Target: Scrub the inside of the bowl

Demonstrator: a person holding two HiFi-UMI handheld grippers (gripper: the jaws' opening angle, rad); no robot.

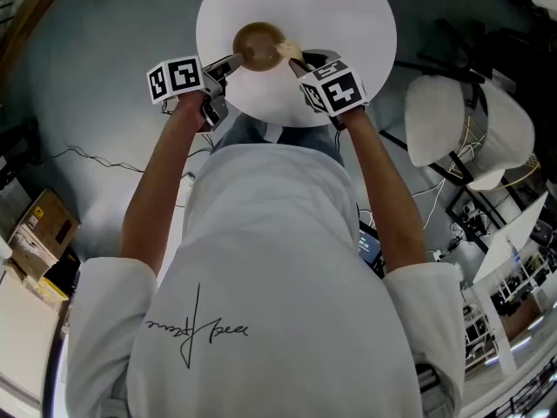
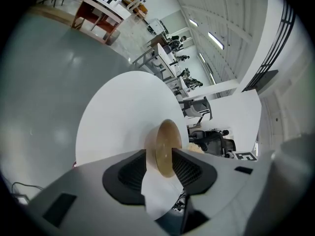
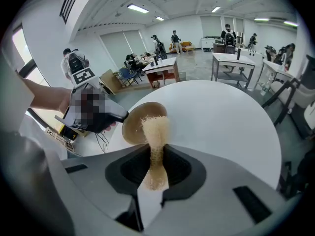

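Left tool (image 1: 228, 66) (image 2: 160, 167): jaws spread wide, dark ribbed pads standing on either side of the bowl (image 1: 259, 46) (image 2: 166, 146) without visibly pinching it. Its marker cube (image 1: 177, 78) is black-and-white, square-patterned and hard-edged.

The bowl is small, round and wooden, mid-brown with a smooth matte finish. It sits near the front edge of the bench (image 1: 348, 24), between the two tools. From the head view the hollow faces up and the rim reads as a clean circle. The bench top is a plain white disc, smooth and unmarked.

At the bowl's right rim is the scrubber (image 1: 290, 52) (image 3: 155, 136), a pale straw-coloured piece of coarse, fibrous, loofah-like material. It is elongated, with a frayed upper end that reaches over the rim towards the hollow.

Right tool (image 1: 300, 66) (image 3: 156, 163): jaws closed tight on the lower part of the scrubber, pads pressing both sides, the fibres bulging slightly above the grip.
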